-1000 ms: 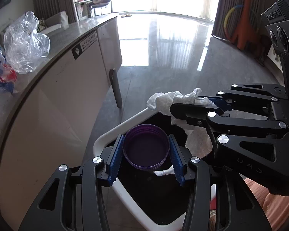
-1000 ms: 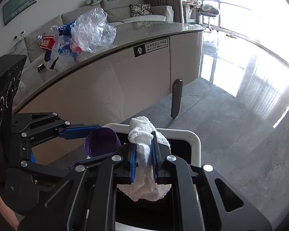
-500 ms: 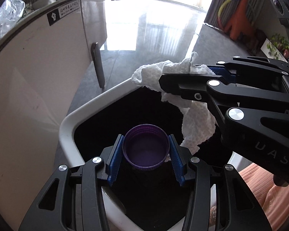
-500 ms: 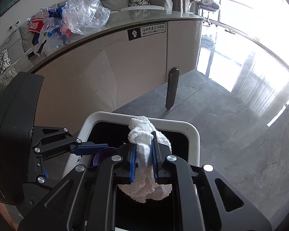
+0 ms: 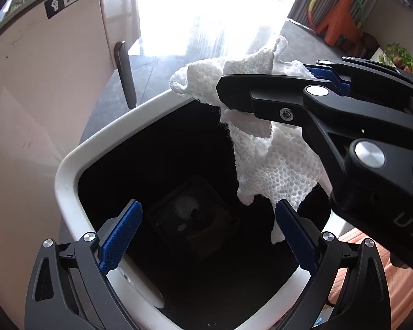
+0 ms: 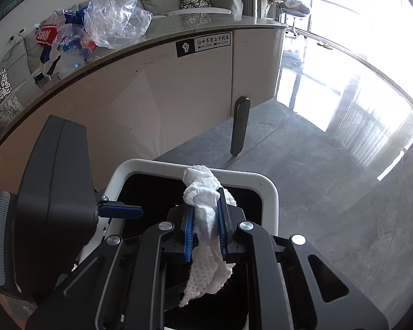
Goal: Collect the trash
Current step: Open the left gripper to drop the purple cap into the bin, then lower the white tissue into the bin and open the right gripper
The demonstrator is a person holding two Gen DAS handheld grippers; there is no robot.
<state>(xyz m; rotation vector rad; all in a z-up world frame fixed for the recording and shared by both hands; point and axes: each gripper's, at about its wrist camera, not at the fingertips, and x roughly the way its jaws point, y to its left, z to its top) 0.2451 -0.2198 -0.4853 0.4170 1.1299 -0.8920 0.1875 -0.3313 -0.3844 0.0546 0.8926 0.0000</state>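
My left claw (image 5: 206,236) hangs over the mouth of the trash bin (image 5: 68,165), jaws opening wide with nothing between them. The purple cap it gripped a moment ago is gone; I think it fell into the bin, though the dark bottom hides it. My right claw (image 6: 205,225) is pinched narrow on the crumpled paper towel (image 6: 203,211), above the bin's far side. More trash, a clear plastic bag (image 6: 115,24), waits on the worktop (image 6: 179,38) behind the bin. Towel drops next, I reckon.
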